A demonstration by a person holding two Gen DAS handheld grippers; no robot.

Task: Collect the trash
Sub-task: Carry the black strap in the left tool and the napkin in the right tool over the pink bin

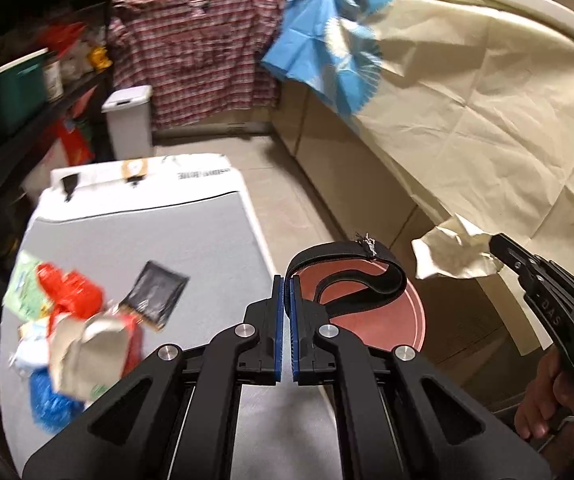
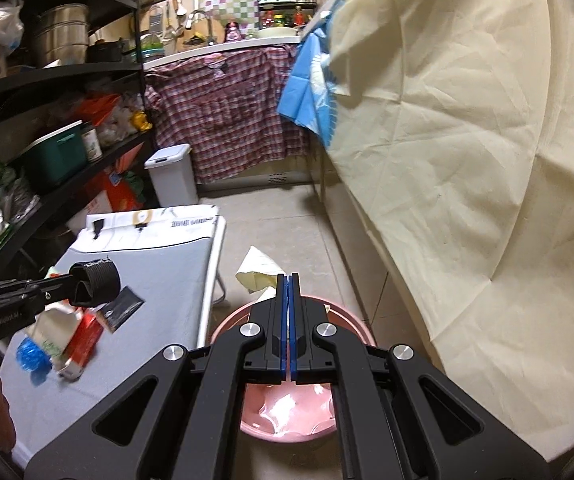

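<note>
Pink basin; black strap; cream paper; red-and-white plaid shirt; blue-padded tongs

1. The left gripper is matt black plastic with shiny metal rivets and ribbed blue pads, pinching a black woven elastic strap frayed at one end
2. The right gripper has the same finish and holds a crumpled cream paper, dull and creased
3. The pink basin below is glossy plastic
4. The low table on the left has smooth matt grey cloth
5. The far shirt is soft checked cloth
6. The cream sheet on the right looks papery, with fold lines
</note>
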